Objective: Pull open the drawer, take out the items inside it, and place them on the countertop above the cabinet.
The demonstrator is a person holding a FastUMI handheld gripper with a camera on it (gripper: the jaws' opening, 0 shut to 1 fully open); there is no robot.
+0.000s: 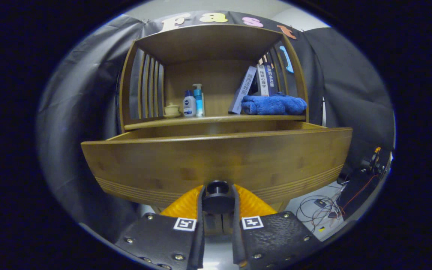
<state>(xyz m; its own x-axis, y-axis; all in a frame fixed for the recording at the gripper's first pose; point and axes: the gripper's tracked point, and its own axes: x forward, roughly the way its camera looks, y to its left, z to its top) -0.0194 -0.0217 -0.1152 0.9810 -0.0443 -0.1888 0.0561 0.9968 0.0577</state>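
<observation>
Claw [218, 200] clamped on the dark knob [218, 198] of the pulled-out drawer [216, 157], contents hidden behind its front.

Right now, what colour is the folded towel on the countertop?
Blue; the towel shows best in the gripper view, beside the books.

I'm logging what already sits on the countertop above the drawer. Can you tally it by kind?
Bottles: 2
Books: 2
Blue towel: 1
Small lidded cup: 1
Total: 6
Gripper shut on the drawer knob.
</observation>
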